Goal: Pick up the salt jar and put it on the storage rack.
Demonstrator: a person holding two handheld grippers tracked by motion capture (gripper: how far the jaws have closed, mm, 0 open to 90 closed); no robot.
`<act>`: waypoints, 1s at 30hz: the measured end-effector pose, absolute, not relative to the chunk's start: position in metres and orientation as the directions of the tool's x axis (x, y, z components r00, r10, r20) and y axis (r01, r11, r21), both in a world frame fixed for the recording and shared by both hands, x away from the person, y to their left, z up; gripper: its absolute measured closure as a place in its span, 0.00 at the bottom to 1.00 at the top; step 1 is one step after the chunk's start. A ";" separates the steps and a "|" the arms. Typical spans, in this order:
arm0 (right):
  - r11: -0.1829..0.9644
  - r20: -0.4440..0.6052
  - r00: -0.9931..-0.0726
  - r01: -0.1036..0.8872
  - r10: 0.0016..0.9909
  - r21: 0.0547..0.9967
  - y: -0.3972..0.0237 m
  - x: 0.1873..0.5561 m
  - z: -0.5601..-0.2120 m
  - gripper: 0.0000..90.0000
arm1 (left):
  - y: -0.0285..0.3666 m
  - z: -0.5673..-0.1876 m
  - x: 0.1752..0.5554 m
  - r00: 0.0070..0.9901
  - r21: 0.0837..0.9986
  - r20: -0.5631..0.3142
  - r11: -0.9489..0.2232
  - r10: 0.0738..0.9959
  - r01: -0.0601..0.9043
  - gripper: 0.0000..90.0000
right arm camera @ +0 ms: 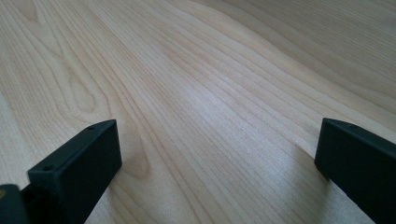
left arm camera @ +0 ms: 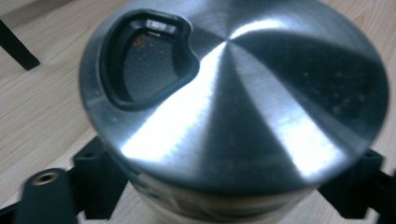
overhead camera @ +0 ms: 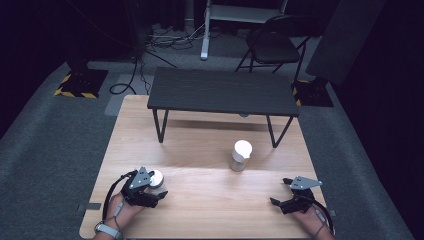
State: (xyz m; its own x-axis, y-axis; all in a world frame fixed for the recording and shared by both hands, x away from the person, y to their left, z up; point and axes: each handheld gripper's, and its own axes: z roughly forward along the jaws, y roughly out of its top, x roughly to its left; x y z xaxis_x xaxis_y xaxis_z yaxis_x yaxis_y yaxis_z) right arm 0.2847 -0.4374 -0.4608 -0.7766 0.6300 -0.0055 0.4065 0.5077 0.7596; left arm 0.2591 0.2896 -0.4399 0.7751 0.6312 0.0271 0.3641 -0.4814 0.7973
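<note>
High view puts the left gripper (overhead camera: 148, 191) at the lower left of the frame, its jaws closed around a small steel canister (overhead camera: 156, 179) standing on the light wooden table (overhead camera: 210, 200). Left gripper view has the canister's brushed lid (left arm camera: 261, 93) large at centre, with a black-rimmed pouring slot (left arm camera: 144, 58) at upper left and a black jaw at each side of the body below the lid. Smooth and rigid, the metal looks slippery, so a squeeze on the body wall under the lid rim seems safest. At lower right, the right gripper (overhead camera: 286, 201) rests with jaws spread wide over bare wood. Farther up, near centre, stands a white-topped jar (overhead camera: 241, 155), then a dark bench (overhead camera: 222, 91) and a folding chair (overhead camera: 274, 45).
</note>
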 end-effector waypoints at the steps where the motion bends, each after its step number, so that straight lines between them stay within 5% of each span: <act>1: 0.508 -0.005 -0.777 0.406 0.630 0.760 -0.437 0.285 -0.461 0.00 | 0.289 -0.440 0.258 0.770 0.795 0.035 -0.485 0.637 0.365 0.27; 3: 0.508 -0.006 -0.777 0.406 0.630 0.760 -0.437 0.285 -0.461 0.00 | 0.293 -0.441 0.260 0.767 0.801 0.012 -0.466 0.641 0.377 0.34; 22: 0.507 -0.005 -0.776 0.407 0.630 0.760 -0.437 0.285 -0.461 0.00 | 0.288 -0.424 0.258 0.723 0.785 -0.013 -0.441 0.690 0.435 0.34; 30: 0.507 -0.005 -0.776 0.407 0.631 0.760 -0.437 0.285 -0.461 0.00 | 0.275 -0.382 0.265 0.728 0.805 0.022 -0.444 0.686 0.394 0.34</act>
